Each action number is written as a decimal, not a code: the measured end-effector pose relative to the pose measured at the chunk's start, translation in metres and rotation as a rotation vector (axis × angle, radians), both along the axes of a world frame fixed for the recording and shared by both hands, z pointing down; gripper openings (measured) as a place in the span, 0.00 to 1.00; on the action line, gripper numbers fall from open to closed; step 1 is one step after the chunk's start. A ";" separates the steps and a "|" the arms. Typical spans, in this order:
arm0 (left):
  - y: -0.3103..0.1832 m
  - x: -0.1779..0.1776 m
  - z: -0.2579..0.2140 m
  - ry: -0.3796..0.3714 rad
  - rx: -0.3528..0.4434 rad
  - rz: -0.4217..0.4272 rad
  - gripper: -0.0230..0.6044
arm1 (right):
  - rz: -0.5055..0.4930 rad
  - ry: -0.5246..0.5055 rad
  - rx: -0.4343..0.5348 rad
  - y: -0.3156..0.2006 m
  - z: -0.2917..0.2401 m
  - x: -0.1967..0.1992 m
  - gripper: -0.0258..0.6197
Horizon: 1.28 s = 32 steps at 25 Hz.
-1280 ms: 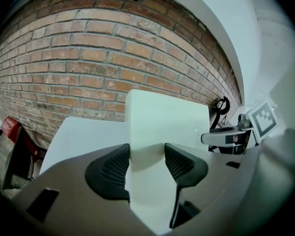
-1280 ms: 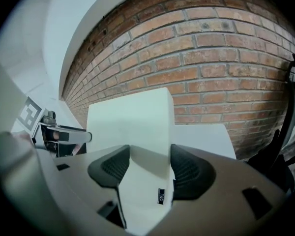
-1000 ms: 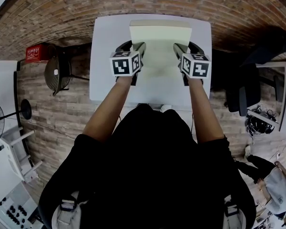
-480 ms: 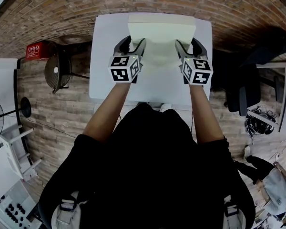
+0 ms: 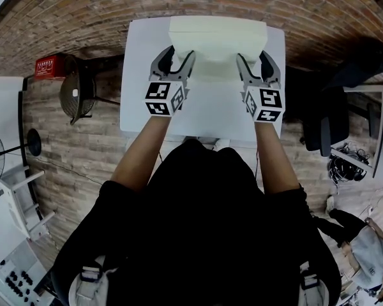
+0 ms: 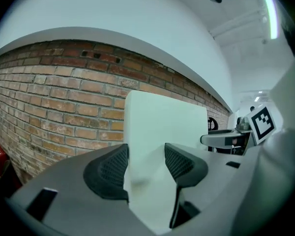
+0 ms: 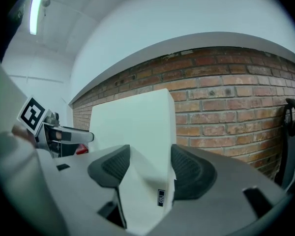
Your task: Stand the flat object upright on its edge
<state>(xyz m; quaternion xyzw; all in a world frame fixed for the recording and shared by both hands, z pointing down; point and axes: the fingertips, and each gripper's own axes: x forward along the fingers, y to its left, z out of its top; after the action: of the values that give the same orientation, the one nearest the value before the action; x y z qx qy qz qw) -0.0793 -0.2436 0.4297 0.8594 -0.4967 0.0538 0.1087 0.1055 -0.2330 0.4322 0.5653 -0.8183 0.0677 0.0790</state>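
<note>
Item: pale slab, tilted up off the table, fingers of left gripper and right gripper clamped on either side; seemingly part-raised, final standing and release outstanding.

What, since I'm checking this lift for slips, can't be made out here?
1. Whether the bottom edge of the pale flat foam block touches the white table: head view, the block itself covers it; neither gripper view shows the table.
2. Print on the block's small dark label: right gripper view, too small.
3. Middle of the table's near edge: head view, behind the person's head.
</note>
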 end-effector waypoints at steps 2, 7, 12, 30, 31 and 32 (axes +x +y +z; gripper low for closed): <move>0.002 -0.001 -0.003 -0.001 0.029 0.006 0.41 | -0.009 -0.010 0.020 0.003 -0.001 -0.001 0.44; 0.007 -0.003 -0.002 -0.004 0.082 0.015 0.41 | -0.028 -0.002 0.071 0.011 0.000 -0.003 0.43; 0.012 -0.002 -0.002 -0.016 0.139 0.018 0.41 | -0.039 0.008 0.100 0.015 0.005 -0.001 0.43; 0.029 0.007 0.034 -0.099 0.208 0.030 0.41 | -0.026 0.094 0.080 0.040 0.049 0.007 0.39; 0.031 0.008 0.036 -0.099 0.206 0.029 0.41 | -0.025 0.097 0.079 0.042 0.050 0.007 0.39; 0.032 0.008 0.038 -0.097 0.204 0.029 0.41 | -0.024 0.102 0.079 0.044 0.053 0.007 0.39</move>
<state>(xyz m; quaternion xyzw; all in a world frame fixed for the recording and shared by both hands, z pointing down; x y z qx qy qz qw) -0.0715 -0.2112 0.4680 0.8694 -0.4919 0.0463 -0.0042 0.1126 -0.1894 0.4848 0.5608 -0.8220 0.0058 0.0990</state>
